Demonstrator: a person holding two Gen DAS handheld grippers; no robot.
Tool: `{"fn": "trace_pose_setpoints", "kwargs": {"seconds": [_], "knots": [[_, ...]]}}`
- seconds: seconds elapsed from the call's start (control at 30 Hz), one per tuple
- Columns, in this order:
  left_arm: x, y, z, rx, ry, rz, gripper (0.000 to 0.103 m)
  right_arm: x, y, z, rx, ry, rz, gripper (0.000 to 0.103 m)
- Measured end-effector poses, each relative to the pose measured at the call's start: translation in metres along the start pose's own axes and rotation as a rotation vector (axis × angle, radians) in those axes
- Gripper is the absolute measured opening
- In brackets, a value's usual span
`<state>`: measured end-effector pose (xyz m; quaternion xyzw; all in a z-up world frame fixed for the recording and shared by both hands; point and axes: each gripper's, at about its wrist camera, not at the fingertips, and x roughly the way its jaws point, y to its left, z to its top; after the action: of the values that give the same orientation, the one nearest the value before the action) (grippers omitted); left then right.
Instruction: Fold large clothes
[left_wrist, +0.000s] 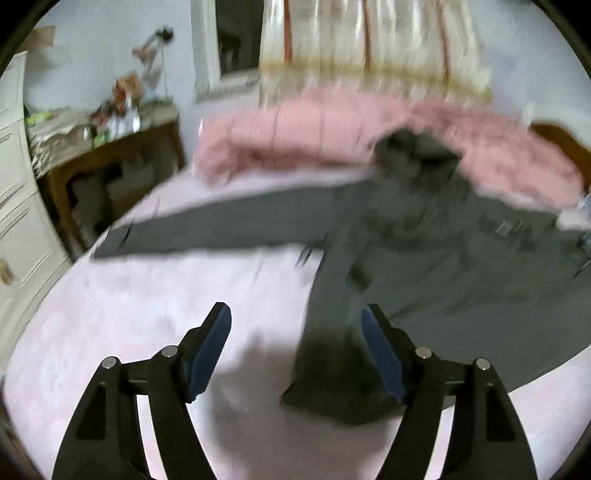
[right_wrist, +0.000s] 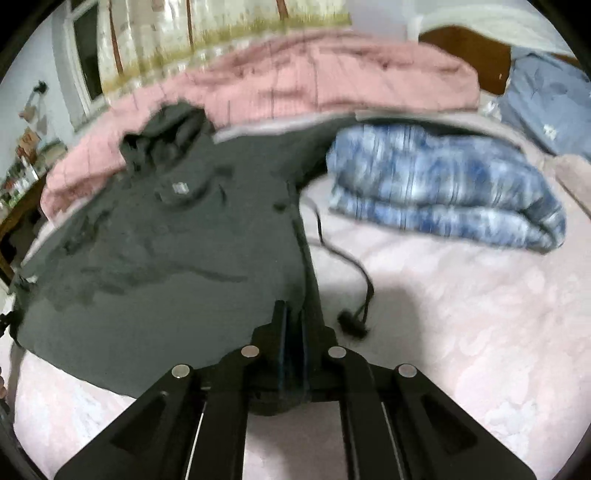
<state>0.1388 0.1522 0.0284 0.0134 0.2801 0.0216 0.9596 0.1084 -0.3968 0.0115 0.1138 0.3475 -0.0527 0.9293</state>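
Lying on the bed: a large dark grey hooded garment (right_wrist: 155, 258) is spread flat on the pale pink bedsheet (right_wrist: 461, 332), its hood (right_wrist: 166, 136) at the far end against a rumpled pink quilt (right_wrist: 295, 81).
Left gripper: the black two-finger left gripper with blue pads (left_wrist: 295, 314) hovers with its fingers spread wide and nothing between them; bare sheet lies under its left finger, and the garment's near left corner (left_wrist: 325, 387) shows in front of the right one.
Right gripper: the black right gripper (right_wrist: 293, 314) has its fingers pressed together on the garment's right edge near the hem, with dark cloth pinched between them.
Sleeve: in the left wrist view, one long sleeve (left_wrist: 207, 232) stretches out flat to the left, its cuff close to the bed's left edge.
Cord: a thin black drawstring with a toggle end (right_wrist: 352, 321) trails over the sheet just right of the pinched edge.
Open room: a broad stretch of sheet lies near and to the right of the garment, and another lies near the left sleeve.
Crowding: a folded blue and white patterned blanket (right_wrist: 443, 192) sits to the far right, near the garment's right shoulder; a blue-grey pillow (right_wrist: 546, 96) lies beyond it.
Beyond the bed: a brown wooden table with clutter on top (left_wrist: 110, 155) and white panelled drawers (left_wrist: 18, 221) stand to the left.
Sharpness: both views are blurred, so seams and fine folds cannot be read.
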Motion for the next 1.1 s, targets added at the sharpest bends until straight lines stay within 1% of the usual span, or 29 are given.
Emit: {"fn": "trace_pose_setpoints", "kwargs": {"seconds": [0.03, 0.07, 0.1, 0.13, 0.2, 0.23, 0.27, 0.3, 0.33, 0.37, 0.4, 0.43, 0.47, 0.5, 0.53, 0.57, 0.6, 0.67, 0.77, 0.8, 0.83, 0.87, 0.9, 0.93, 0.97, 1.0, 1.03, 1.07, 1.1], "knots": [[-0.003, -0.003, 0.004, 0.005, -0.021, -0.034, 0.072, -0.005, 0.000, 0.002, -0.004, -0.020, 0.019, 0.018], [-0.002, -0.007, 0.008, 0.017, -0.025, -0.054, 0.072, -0.010, 0.005, 0.008, -0.015, -0.053, 0.045, 0.037], [0.002, -0.013, 0.012, 0.029, -0.020, -0.059, 0.070, -0.014, 0.010, 0.015, -0.020, -0.087, 0.060, 0.046], [0.009, -0.018, 0.015, 0.041, -0.008, -0.063, 0.063, -0.015, 0.016, 0.020, -0.022, -0.104, 0.066, 0.058], [0.028, -0.029, 0.018, 0.068, 0.040, -0.096, 0.057, -0.017, 0.031, 0.028, -0.057, -0.132, 0.085, 0.058], [0.038, -0.034, 0.019, 0.076, 0.063, -0.102, 0.054, -0.014, 0.039, 0.031, -0.071, -0.133, 0.087, 0.058], [0.047, -0.038, 0.018, 0.083, 0.088, -0.095, 0.054, -0.007, 0.047, 0.032, -0.102, -0.111, 0.095, 0.058], [0.058, -0.040, 0.017, 0.085, 0.112, -0.083, 0.052, 0.008, 0.055, 0.032, -0.139, -0.049, 0.088, 0.058], [0.064, -0.040, 0.015, 0.077, 0.131, -0.065, 0.052, 0.018, 0.059, 0.032, -0.151, -0.008, 0.070, 0.058], [0.069, -0.041, 0.011, 0.055, 0.152, -0.034, 0.052, 0.037, 0.059, 0.028, -0.149, 0.059, 0.019, 0.057], [0.075, -0.039, 0.010, 0.031, 0.170, -0.027, 0.051, 0.057, 0.053, 0.023, -0.126, 0.127, -0.034, 0.055], [0.079, -0.039, 0.008, 0.022, 0.179, -0.036, 0.051, 0.071, 0.046, 0.018, -0.090, 0.174, -0.049, 0.050], [0.084, -0.039, 0.006, 0.031, 0.195, -0.026, 0.052, 0.078, 0.040, 0.015, -0.062, 0.186, -0.036, 0.049], [0.089, -0.041, 0.002, 0.049, 0.215, 0.011, 0.051, 0.079, 0.039, 0.014, -0.061, 0.174, -0.029, 0.049], [0.097, -0.044, -0.003, 0.063, 0.243, 0.035, 0.051, 0.077, 0.040, 0.015, -0.083, 0.163, -0.040, 0.049], [0.105, -0.048, -0.009, 0.075, 0.267, 0.039, 0.051, 0.075, 0.041, 0.016, -0.106, 0.158, -0.066, 0.049], [0.107, -0.050, -0.012, 0.095, 0.270, 0.049, 0.051, 0.076, 0.042, 0.015, -0.108, 0.163, -0.067, 0.049], [0.104, -0.054, -0.010, 0.127, 0.254, 0.066, 0.050, 0.078, 0.043, 0.014, -0.126, 0.164, -0.069, 0.049], [0.088, -0.058, -0.007, 0.160, 0.199, 0.032, 0.049, 0.072, 0.039, 0.016, -0.148, 0.133, -0.054, 0.049], [0.075, -0.062, -0.006, 0.191, 0.162, 0.015, 0.053, 0.064, 0.040, 0.016, -0.154, 0.103, -0.049, 0.049], [0.060, -0.066, -0.004, 0.232, 0.114, 0.008, 0.064, 0.058, 0.041, 0.013, -0.163, 0.082, -0.044, 0.049], [0.043, -0.072, -0.005, 0.270, 0.062, 0.009, 0.071, 0.044, 0.045, 0.012, -0.187, 0.040, -0.023, 0.052], [0.028, -0.078, -0.005, 0.302, 0.020, 0.009, 0.083, 0.033, 0.049, 0.009, -0.209, 0.013, -0.003, 0.057], [0.015, -0.083, -0.005, 0.328, -0.010, -0.011, 0.088, 0.025, 0.053, 0.007, -0.227, -0.004, 0.011, 0.069], [0.003, -0.089, -0.005, 0.353, -0.025, -0.058, 0.091, 0.014, 0.060, 0.003, -0.257, -0.030, 0.035, 0.079], [-0.004, -0.096, -0.007, 0.379, -0.017, -0.110, 0.099, 0.004, 0.069, -0.003, -0.302, -0.052, 0.076, 0.083], [-0.010, -0.103, -0.011, 0.410, 0.001, -0.158, 0.103, -0.002, 0.079, -0.009, -0.349, -0.061, 0.127, 0.090], [-0.012, -0.108, -0.014, 0.433, 0.014, -0.181, 0.103, -0.004, 0.090, -0.016, -0.400, -0.053, 0.169, 0.091], [-0.010, -0.114, -0.020, 0.464, 0.046, -0.202, 0.103, -0.004, 0.100, -0.022, -0.448, -0.029, 0.194, 0.091]]}}
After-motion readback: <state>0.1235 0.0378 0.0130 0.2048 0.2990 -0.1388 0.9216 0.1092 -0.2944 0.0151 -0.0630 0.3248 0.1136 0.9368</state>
